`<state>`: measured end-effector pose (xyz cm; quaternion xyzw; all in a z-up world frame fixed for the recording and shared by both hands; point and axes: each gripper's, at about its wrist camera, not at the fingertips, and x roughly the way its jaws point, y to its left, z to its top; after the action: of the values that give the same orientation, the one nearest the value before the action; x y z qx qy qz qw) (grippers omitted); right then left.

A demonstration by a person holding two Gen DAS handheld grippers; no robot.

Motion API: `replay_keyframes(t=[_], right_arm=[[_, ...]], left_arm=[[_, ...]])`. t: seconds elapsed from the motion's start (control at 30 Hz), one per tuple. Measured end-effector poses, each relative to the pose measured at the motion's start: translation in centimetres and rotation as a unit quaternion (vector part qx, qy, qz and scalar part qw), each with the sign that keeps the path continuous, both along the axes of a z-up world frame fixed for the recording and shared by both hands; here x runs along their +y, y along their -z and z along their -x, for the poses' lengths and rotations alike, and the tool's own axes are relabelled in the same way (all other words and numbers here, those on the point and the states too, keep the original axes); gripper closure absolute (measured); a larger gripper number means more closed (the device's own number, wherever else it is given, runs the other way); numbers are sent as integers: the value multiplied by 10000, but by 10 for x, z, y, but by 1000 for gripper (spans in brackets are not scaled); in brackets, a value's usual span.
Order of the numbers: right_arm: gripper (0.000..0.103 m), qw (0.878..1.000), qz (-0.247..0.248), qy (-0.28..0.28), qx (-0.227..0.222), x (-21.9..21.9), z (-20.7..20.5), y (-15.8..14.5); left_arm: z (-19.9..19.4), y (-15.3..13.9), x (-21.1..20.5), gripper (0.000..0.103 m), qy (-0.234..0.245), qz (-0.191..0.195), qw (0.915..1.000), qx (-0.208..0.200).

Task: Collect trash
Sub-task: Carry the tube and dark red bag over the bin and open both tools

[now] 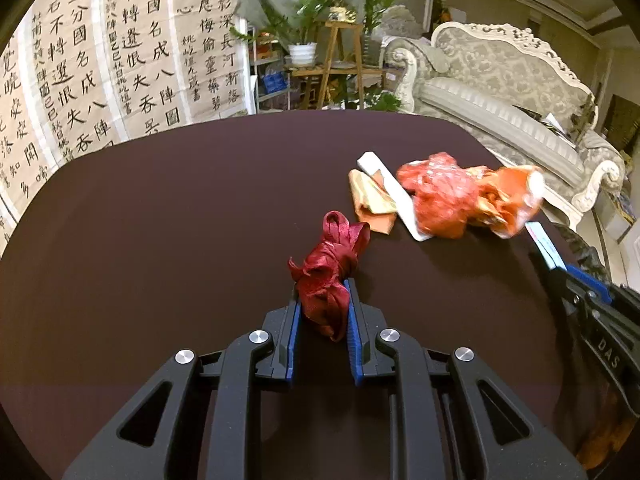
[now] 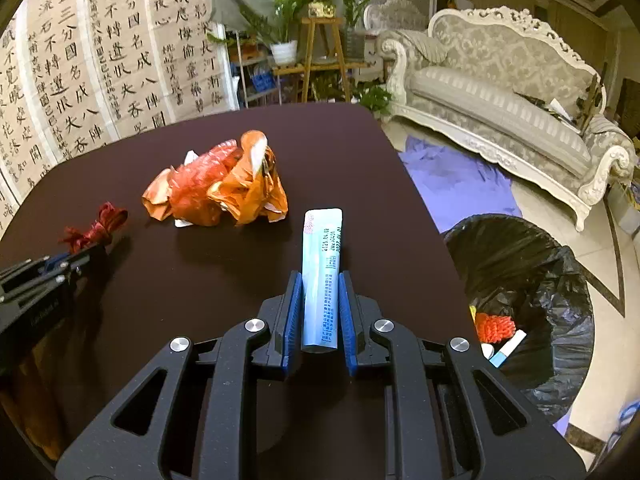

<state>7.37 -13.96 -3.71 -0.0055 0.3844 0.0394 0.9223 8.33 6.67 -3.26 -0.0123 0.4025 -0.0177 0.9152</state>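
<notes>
My left gripper point(image 1: 323, 286) is shut on a crumpled dark red ribbon point(image 1: 332, 268), its blue pads pressing both sides just above the dark table point(image 1: 160, 220). The same ribbon point(image 2: 96, 227) shows at the left of the right wrist view. My right gripper point(image 2: 320, 280) is shut on a long light blue box point(image 2: 322, 272) that sticks out forward between its fingers. A heap of orange and red wrappers point(image 1: 460, 196) lies on the table beyond the ribbon, with a white strip point(image 1: 390, 190) and a folded tan paper point(image 1: 370, 200) beside it. The heap point(image 2: 224, 188) lies left of the box.
A bin lined with a black bag point(image 2: 528, 264) stands on the floor right of the table, with some trash inside. A purple sheet point(image 2: 452, 184) lies on the floor before an ornate grey sofa point(image 2: 500, 108). Calligraphy hangings point(image 1: 100, 72) and potted plants point(image 1: 308, 24) stand behind the table.
</notes>
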Motion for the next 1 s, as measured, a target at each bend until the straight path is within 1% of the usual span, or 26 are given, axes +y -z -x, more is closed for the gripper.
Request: replay_keyframes(t=[0.23,0.4,0.6,0.87,1.0], right_arm=[[85,9995,7,35,-303,-3,21,-12],[85,9984,12,157,-540,-13,34,-22],[85,9962,32,418,-760,-36,46,-31],[85,9922,68,917,-840,-78,52,-34],[85,9894,91,1154,-878,-98,54,-34]], left_arm=[[21,-13,-17,83,190,-2,9993,-323],[31,-22,-35,83,364,18,9977,-571],[39,-31,-67,83,693,85,9946,-762],[35,-40,-109,83,1074,91,9896,-957],[31,-41,-126,83,1229,107,9875,-980]])
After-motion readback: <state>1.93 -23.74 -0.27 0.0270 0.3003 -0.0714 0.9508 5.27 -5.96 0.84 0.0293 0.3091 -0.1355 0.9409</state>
